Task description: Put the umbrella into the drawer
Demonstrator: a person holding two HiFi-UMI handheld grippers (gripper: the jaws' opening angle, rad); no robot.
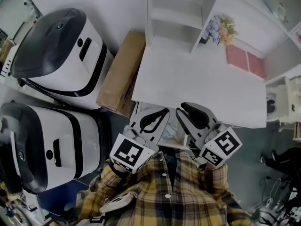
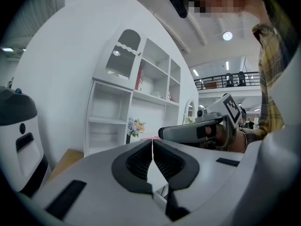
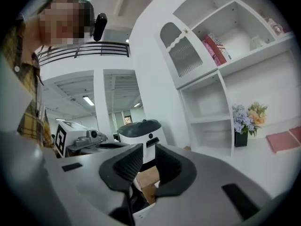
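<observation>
No umbrella shows in any view. Both grippers hang close to the person's plaid shirt, at the front edge of the white desk (image 1: 197, 86). My left gripper (image 1: 162, 113) (image 2: 152, 145) is shut, its black pads meeting at the tips with nothing between them. Beside it, my right gripper (image 1: 186, 109) (image 3: 149, 154) is open by a narrow gap that holds nothing. Both point roughly level toward the shelf unit. A pale edge (image 1: 171, 136) shows under the desk front between the grippers; I cannot tell whether it is the drawer.
Two large white-and-black machines (image 1: 61, 55) (image 1: 47, 145) stand at the left, with a cardboard box (image 1: 122, 72) between them and the desk. A white shelf unit (image 1: 181, 18) rises behind the desk, with a vase of flowers (image 1: 221, 29) and pink books (image 1: 244, 60).
</observation>
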